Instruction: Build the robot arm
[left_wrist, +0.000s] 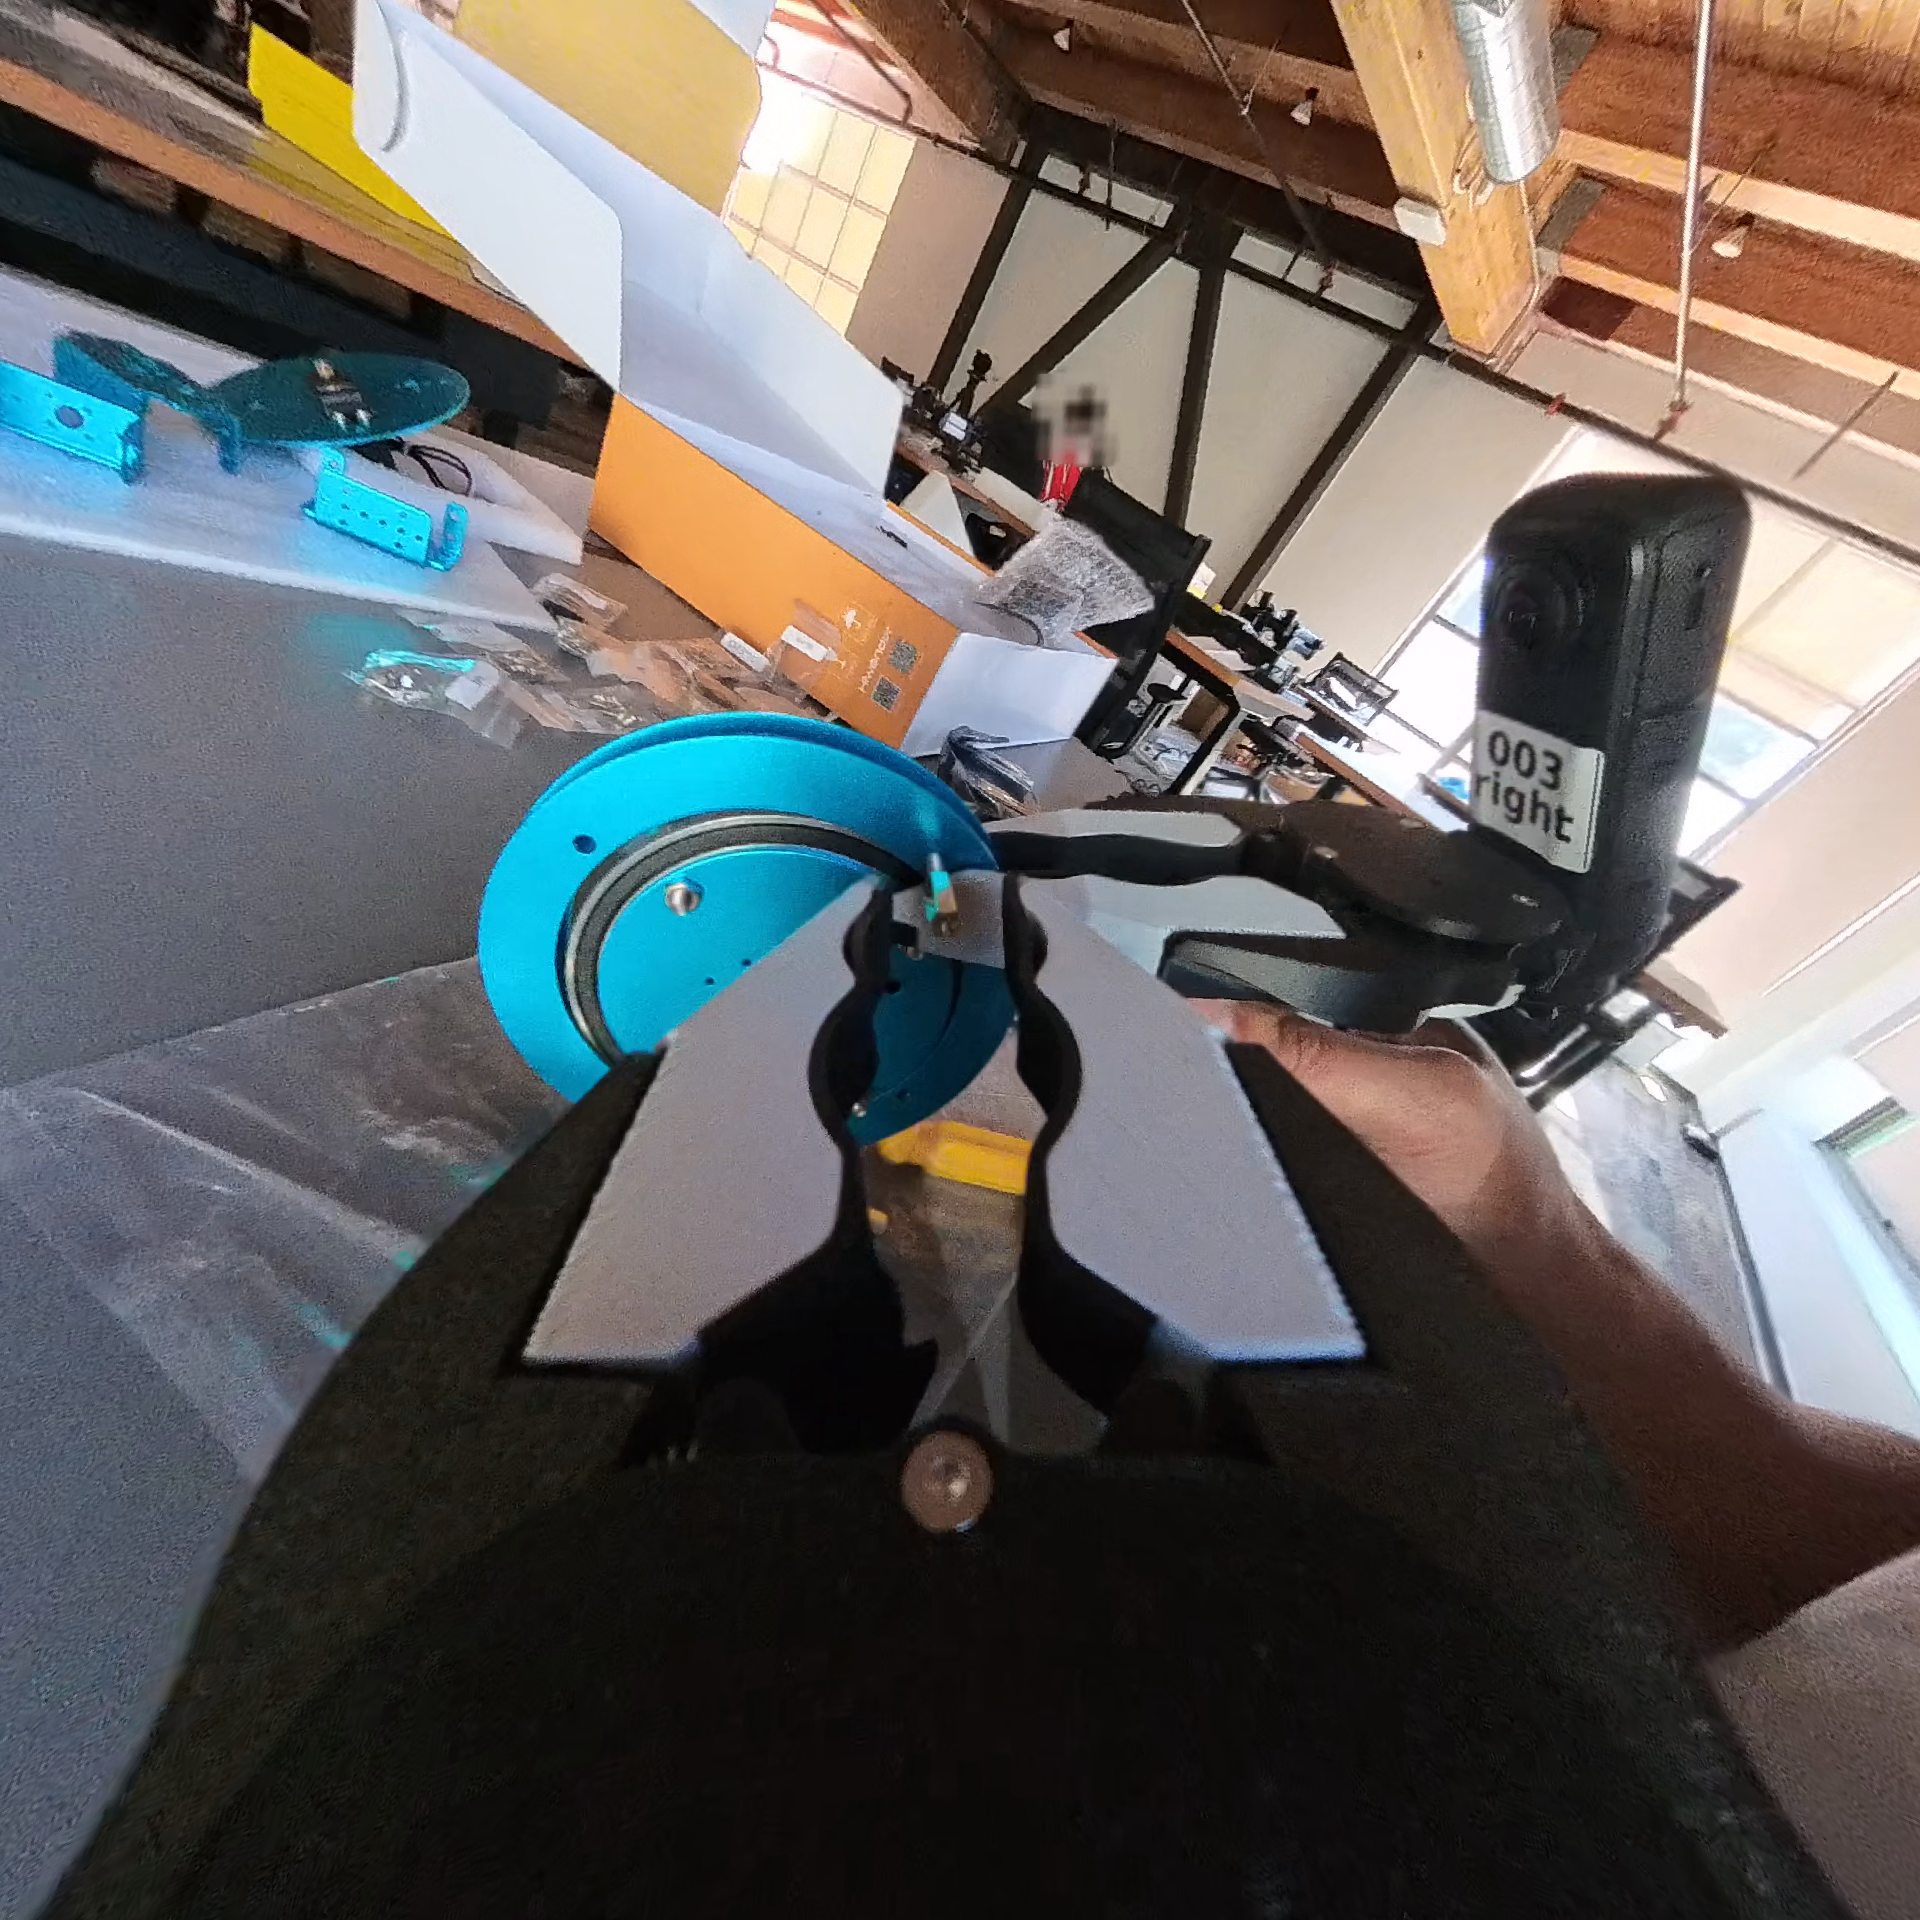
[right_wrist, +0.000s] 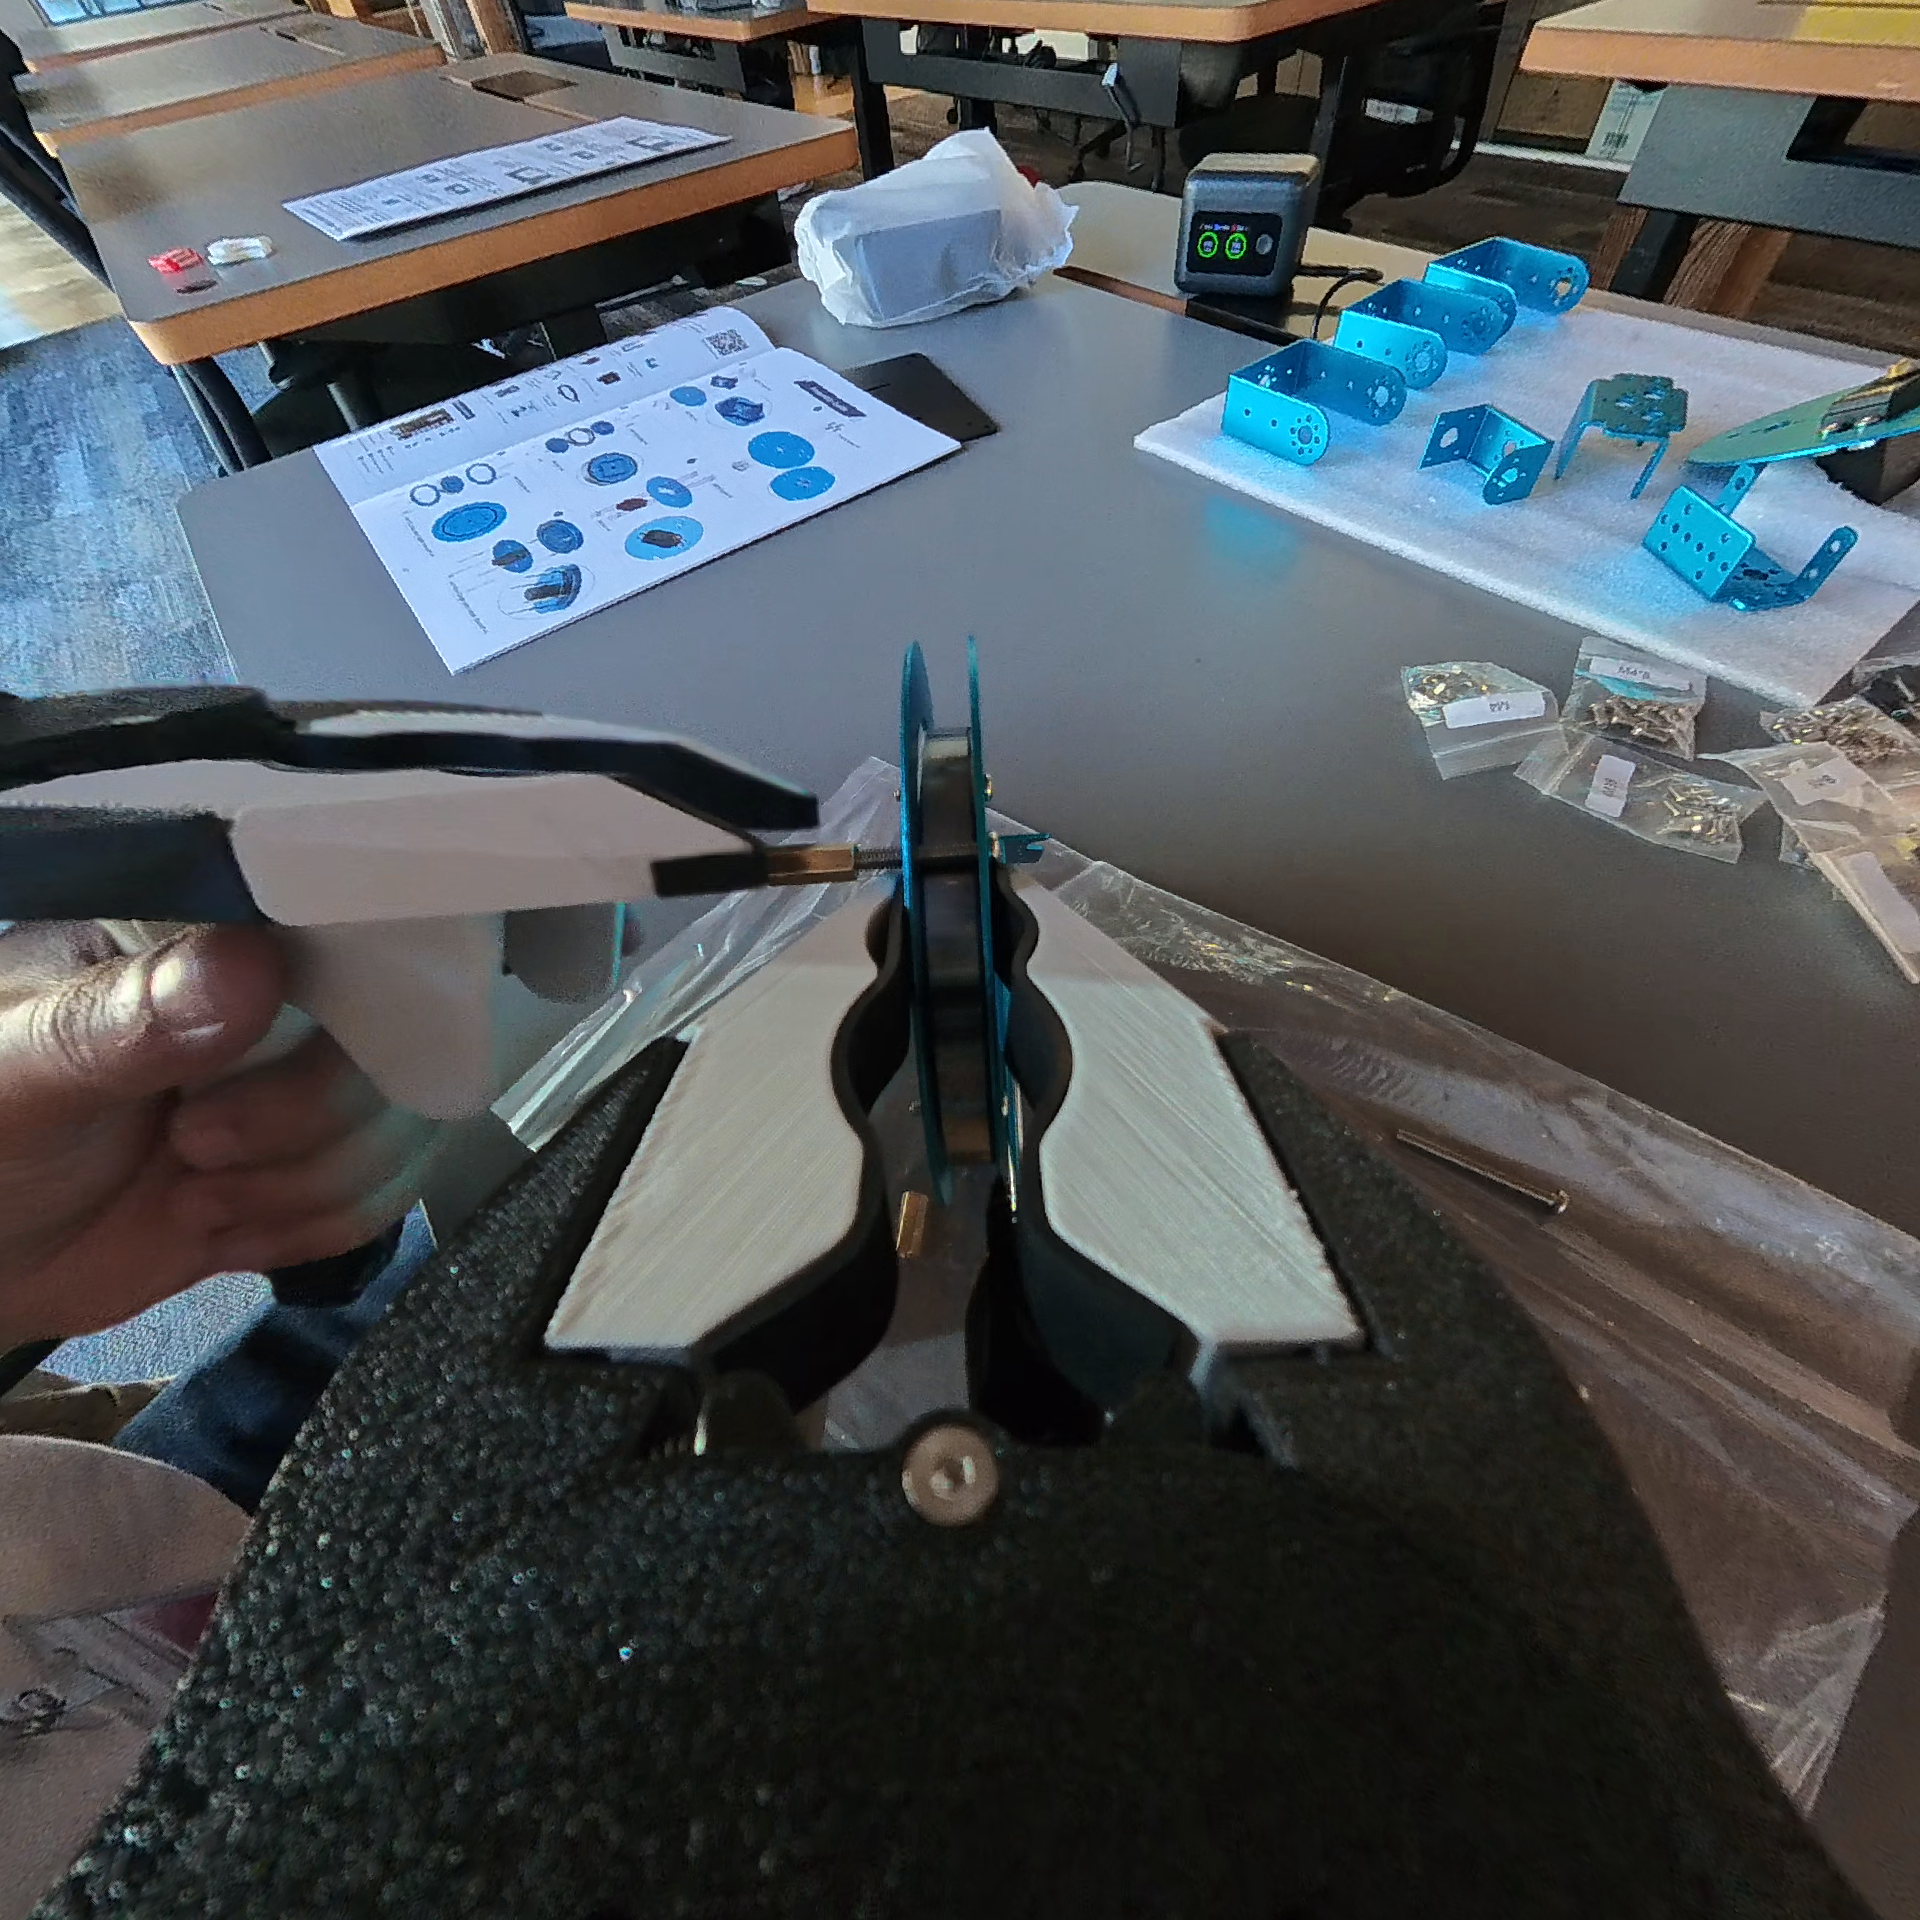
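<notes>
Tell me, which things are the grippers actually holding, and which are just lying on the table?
Held: brass standoff in the left gripper; blue disc assembly in the right gripper.
Lying about: blue brackets, screw bags, instruction booklet, loose pin.

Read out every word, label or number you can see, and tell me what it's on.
I don't repeat writing; these things bear it:
White sticker on the black camera: legible, not quoted.
Orange box: small print and codes, blurred.
Open booklet: print too small.
Screw bags: labels too small.
Grey device's screen: too small.
</notes>
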